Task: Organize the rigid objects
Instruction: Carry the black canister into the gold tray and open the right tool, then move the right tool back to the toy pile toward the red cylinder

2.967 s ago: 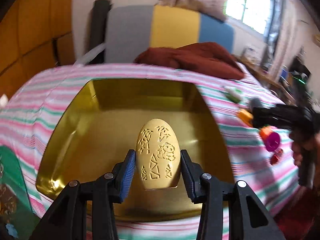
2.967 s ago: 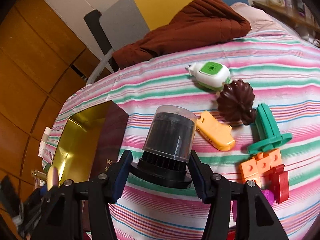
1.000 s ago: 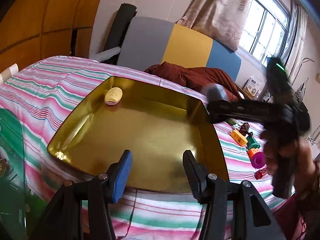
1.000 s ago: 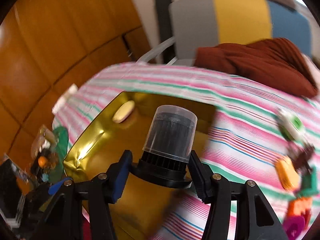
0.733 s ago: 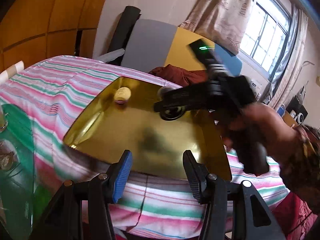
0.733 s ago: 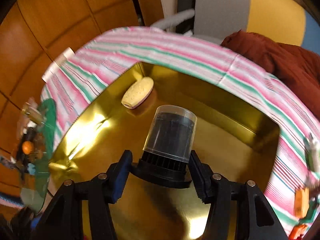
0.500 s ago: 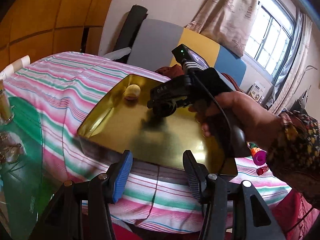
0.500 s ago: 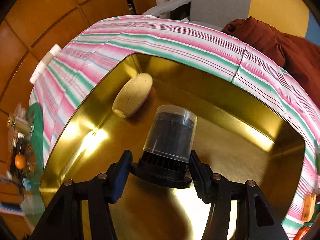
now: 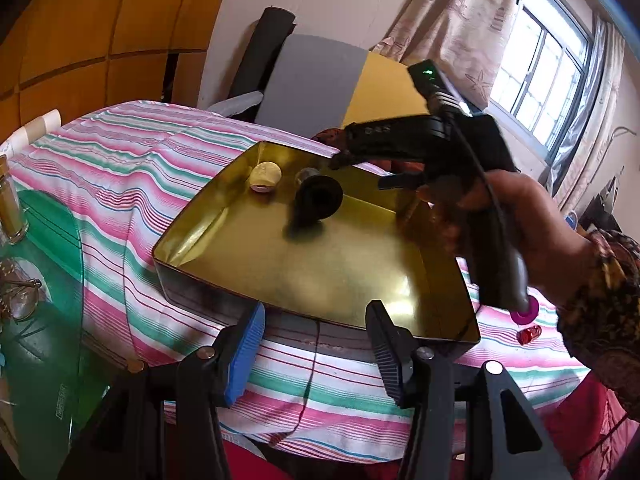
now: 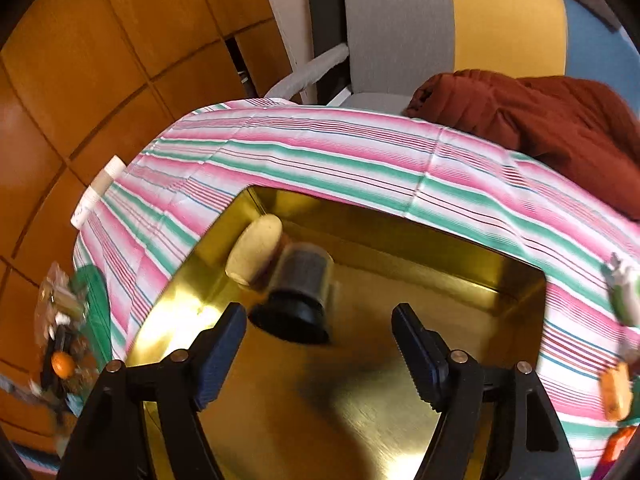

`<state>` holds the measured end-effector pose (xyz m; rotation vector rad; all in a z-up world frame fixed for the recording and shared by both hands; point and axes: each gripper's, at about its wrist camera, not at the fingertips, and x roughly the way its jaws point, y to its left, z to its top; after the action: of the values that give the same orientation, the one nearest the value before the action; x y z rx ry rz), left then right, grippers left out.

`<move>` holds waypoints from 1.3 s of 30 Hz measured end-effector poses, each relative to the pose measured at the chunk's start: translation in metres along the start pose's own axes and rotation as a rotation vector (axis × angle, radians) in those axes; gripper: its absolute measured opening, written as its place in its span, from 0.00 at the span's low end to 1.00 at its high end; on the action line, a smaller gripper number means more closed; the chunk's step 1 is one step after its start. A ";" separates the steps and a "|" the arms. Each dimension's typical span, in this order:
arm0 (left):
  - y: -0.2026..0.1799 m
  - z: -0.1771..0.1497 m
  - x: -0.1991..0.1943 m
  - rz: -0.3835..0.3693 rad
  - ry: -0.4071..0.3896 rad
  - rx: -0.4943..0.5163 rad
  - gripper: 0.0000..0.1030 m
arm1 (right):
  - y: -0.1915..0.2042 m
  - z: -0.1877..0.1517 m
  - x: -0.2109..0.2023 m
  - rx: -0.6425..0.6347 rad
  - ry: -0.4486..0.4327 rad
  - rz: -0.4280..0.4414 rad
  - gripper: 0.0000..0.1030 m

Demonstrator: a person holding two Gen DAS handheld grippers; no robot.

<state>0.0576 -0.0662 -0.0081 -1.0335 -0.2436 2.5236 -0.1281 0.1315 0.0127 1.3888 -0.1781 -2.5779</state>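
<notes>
A gold tray (image 9: 360, 280) lies on the striped cloth; it also shows in the right wrist view (image 10: 460, 264). In it, at the far left, are a cream egg-shaped piece (image 9: 265, 175) (image 10: 254, 254) and a black-based clear-capped cylinder (image 9: 318, 200) (image 10: 300, 296) on its side next to the egg. My right gripper (image 10: 318, 344) is open and empty just behind the cylinder, over the tray; its fingers reach in from the right in the left wrist view (image 9: 360, 148). My left gripper (image 9: 314, 340) is open and empty at the tray's near edge.
Small toys lie right of the tray: a magenta piece (image 9: 526, 314), a red piece (image 9: 528, 334), an orange piece (image 10: 616, 390) and a white-green gadget (image 10: 624, 300). A brown garment (image 10: 540, 120) lies at the back. A green glass table with a jar (image 9: 12, 208) stands left.
My right gripper has opened and let go of the cylinder, which now lies tipped in the tray beside the egg. My left gripper has drawn back from the tray.
</notes>
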 end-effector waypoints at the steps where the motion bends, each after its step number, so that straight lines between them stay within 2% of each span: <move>1: -0.002 -0.001 0.000 0.001 -0.002 0.005 0.52 | -0.002 -0.005 -0.006 -0.008 -0.003 0.000 0.74; 4: -0.006 -0.002 0.000 -0.003 -0.002 0.022 0.52 | -0.007 -0.022 -0.023 -0.031 -0.023 0.003 0.74; 11: -0.017 -0.003 0.002 -0.030 -0.003 0.038 0.52 | -0.034 -0.053 -0.061 -0.042 -0.083 -0.049 0.77; 18: -0.031 -0.006 0.004 -0.043 0.011 0.077 0.52 | -0.068 -0.084 -0.080 -0.040 -0.087 -0.118 0.77; 26: -0.049 -0.012 0.004 -0.056 0.021 0.132 0.52 | -0.106 -0.111 -0.092 -0.056 -0.077 -0.241 0.77; 31: -0.059 -0.014 0.003 -0.063 0.023 0.154 0.52 | -0.144 -0.125 -0.110 0.057 -0.069 -0.293 0.77; 39: -0.070 -0.019 0.003 -0.078 0.028 0.181 0.52 | -0.228 -0.150 -0.152 0.378 -0.042 -0.380 0.78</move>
<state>0.0900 -0.0011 -0.0020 -0.9677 -0.0451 2.4086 0.0501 0.3882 0.0074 1.6272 -0.4715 -3.0038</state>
